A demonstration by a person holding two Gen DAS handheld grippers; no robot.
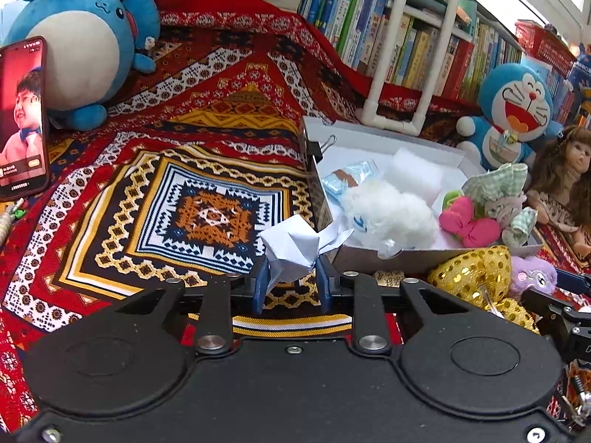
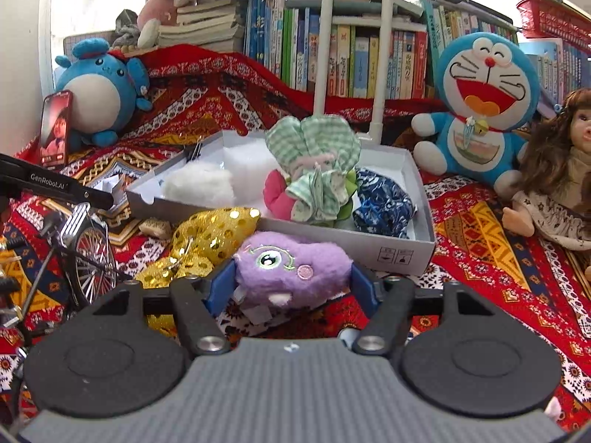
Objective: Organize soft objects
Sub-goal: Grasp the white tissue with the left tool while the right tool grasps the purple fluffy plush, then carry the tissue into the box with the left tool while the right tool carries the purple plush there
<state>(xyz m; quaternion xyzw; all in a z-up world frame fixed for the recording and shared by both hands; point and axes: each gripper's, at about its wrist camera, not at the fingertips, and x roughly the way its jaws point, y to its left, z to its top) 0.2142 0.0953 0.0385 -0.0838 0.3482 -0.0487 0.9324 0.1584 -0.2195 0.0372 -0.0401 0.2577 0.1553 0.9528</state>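
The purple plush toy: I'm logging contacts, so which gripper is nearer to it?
Right. The right gripper has the purple plush toy between its jaws. The left gripper is off to its left, holding crumpled white paper.

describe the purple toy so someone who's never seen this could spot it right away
Find the white box on the red patterned cloth. Just outside its near wall, the purple plush toy sits between the fingers of the right tool. Beside it lies a gold sequin bow, but only the toy is fuzzy lilac, with a stitched eye and pink cheek.
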